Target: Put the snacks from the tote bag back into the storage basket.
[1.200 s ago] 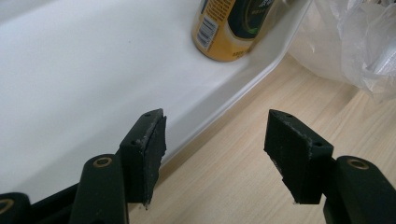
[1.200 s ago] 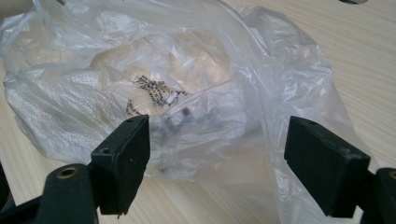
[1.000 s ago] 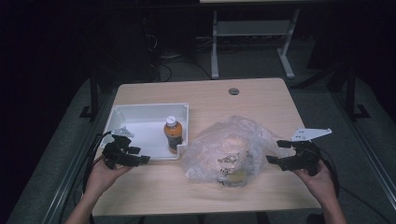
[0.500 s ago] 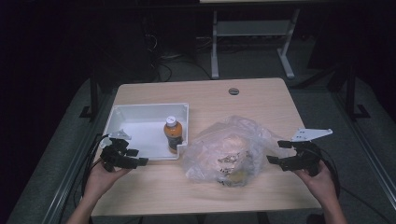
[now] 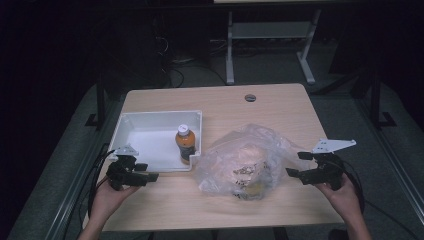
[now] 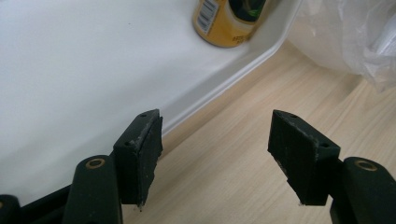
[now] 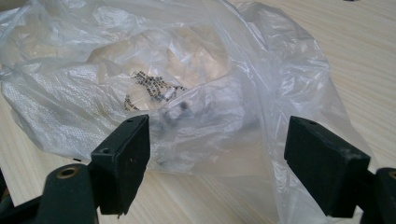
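A pale wooden table (image 5: 220,107) is sitting in a dark room, with a metal stand on the floor behind it. At the table's middle, toward the near edge, a crumpled clear plastic bag (image 5: 247,160) is lying flat on the wood, something light and a scrap with dark print showing through it. The right gripper (image 5: 296,165) is hovering just beside the bag's right edge, jaws standing wide apart and gripping nothing; in the right gripper view the bag (image 7: 159,93) is spreading right in front of them, its film reaching down between them. Left of the bag, a white tray (image 5: 142,137) is resting on the table, and a small bottle (image 5: 184,144) with an orange label and a white cap is standing upright in the tray's near right corner. The left gripper (image 5: 150,172) is hanging over the tray's near rim, jaws just opening wider, nothing between them.
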Tool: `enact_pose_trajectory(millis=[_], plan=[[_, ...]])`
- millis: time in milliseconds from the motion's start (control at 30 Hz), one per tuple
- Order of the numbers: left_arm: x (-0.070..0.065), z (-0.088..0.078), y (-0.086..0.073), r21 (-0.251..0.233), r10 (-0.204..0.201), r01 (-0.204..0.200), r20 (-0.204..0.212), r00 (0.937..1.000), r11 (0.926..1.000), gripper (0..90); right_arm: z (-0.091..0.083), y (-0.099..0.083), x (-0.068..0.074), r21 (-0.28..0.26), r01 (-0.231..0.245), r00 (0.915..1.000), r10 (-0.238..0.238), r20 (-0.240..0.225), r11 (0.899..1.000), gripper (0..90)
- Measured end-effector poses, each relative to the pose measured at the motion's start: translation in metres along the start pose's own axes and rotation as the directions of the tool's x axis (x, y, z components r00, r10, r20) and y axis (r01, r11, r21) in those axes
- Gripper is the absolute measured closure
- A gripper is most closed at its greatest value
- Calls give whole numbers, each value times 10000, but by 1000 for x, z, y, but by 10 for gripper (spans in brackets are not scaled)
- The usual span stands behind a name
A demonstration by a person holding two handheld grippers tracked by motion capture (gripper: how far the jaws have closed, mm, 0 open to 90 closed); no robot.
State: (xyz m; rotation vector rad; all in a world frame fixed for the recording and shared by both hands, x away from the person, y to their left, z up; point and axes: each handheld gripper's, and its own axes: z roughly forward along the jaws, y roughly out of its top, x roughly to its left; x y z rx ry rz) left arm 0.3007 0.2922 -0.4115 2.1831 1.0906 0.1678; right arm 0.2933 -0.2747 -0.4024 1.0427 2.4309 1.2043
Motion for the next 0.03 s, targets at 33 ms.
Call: enact_pose_trajectory(millis=[33], plan=[[-1,0,-1,-45,-45,45,-2,10000,10000,345,0,0,-1,-7,10,10000,-10,10,10000,221]])
